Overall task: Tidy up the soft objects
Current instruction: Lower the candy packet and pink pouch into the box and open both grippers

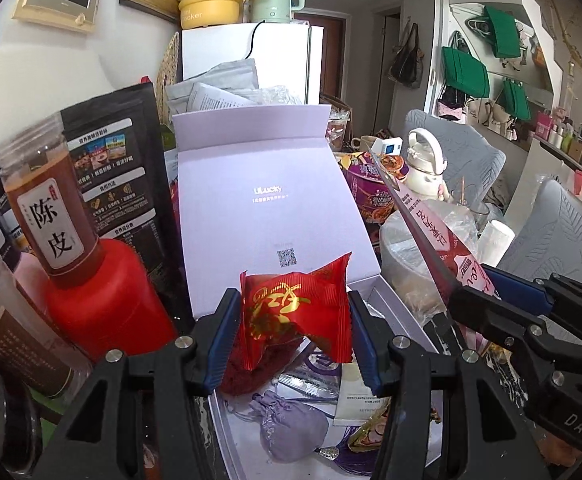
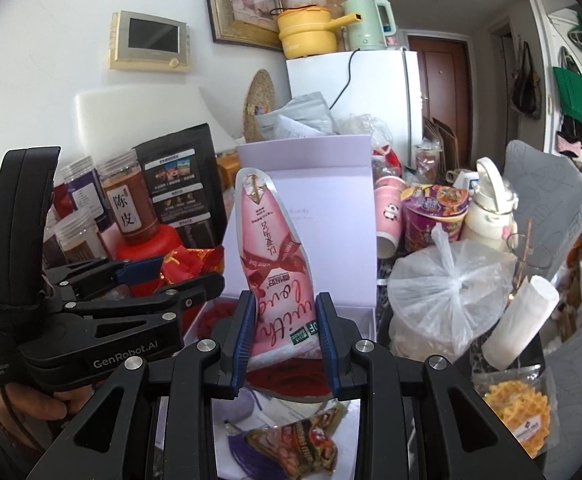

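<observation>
My left gripper (image 1: 293,332) is shut on a red foil snack packet (image 1: 295,312) with gold print, held above an open lilac gift box (image 1: 259,208). My right gripper (image 2: 287,340) is shut on a pink sachet (image 2: 277,264) with "with love" lettering, upright above the same box (image 2: 331,184). The right gripper shows in the left wrist view (image 1: 503,292), with the pink sachet (image 1: 431,228) seen edge-on. The left gripper shows in the right wrist view (image 2: 163,276), with the red packet (image 2: 189,262). In the box lie a lilac drawstring pouch (image 1: 291,428) and a colourful snack packet (image 2: 303,444).
A red-capped jar (image 1: 63,232) and a black pouch (image 1: 119,168) stand left of the box. To the right are noodle cups (image 2: 435,212), a knotted plastic bag (image 2: 447,292), a white bottle (image 2: 491,208), a paper roll (image 2: 523,320) and a waffle packet (image 2: 515,408). A white fridge (image 1: 251,52) stands behind.
</observation>
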### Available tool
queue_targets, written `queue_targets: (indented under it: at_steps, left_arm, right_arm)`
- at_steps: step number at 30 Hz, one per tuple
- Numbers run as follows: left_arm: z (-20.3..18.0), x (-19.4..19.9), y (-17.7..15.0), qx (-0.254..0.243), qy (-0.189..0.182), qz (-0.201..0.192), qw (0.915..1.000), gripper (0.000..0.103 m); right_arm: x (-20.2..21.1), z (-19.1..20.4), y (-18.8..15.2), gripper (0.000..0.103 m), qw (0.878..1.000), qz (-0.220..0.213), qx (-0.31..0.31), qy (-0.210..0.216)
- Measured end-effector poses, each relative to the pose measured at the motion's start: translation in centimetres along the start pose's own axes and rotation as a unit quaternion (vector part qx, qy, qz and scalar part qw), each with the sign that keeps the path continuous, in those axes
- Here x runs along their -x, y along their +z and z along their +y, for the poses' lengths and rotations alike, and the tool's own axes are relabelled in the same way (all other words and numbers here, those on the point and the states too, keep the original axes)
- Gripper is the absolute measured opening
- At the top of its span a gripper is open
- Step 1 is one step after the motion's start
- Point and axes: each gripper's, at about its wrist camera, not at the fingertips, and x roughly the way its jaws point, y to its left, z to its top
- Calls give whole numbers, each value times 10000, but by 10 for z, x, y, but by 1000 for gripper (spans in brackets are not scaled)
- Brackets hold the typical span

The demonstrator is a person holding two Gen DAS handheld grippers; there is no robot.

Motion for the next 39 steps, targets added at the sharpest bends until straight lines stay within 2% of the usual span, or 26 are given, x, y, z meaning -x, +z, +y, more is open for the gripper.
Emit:
queue_targets:
  at_steps: [15,31,39]
  left_arm:
    - [8,-43,-34,8,100,658,9978,52]
    - [11,-65,-65,-107,175,1148,9932,52]
    - [10,-79,-74,-153,275,1401,9896,52]
  right_arm:
    - [-40,-8,-33,30,9979,630,-142,89]
    - [-63,-8,-64,30,9946,985,-298,98]
    - [-71,-12,-69,31,9939,1064,-269,-115]
